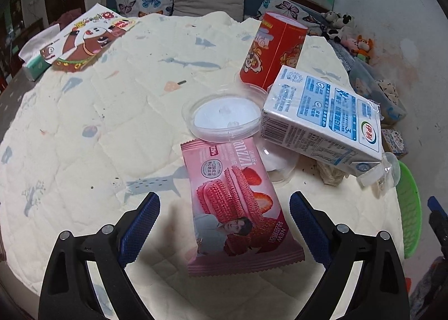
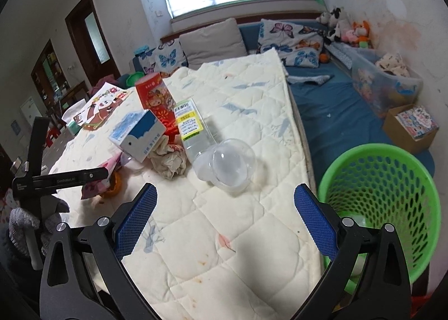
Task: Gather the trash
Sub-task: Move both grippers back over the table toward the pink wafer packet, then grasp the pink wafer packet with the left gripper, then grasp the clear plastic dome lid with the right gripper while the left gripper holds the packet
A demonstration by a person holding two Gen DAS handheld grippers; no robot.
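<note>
Both grippers, left gripper (image 1: 224, 208) and right gripper (image 2: 225, 199), hang spread wide and empty, while the milk carton (image 1: 322, 121) half hides crumpled paper (image 1: 330, 174).

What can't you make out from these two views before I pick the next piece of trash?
- Green basket contents: right wrist view, the right gripper's finger and the mesh wall hide most of the bottom.
- Crumpled paper: left wrist view, mostly hidden under the milk carton.
- Orange item: right wrist view, covered by the pink wrapper and the left gripper's body.
- Basket in the left wrist view: only its rim shows at the right edge.
</note>
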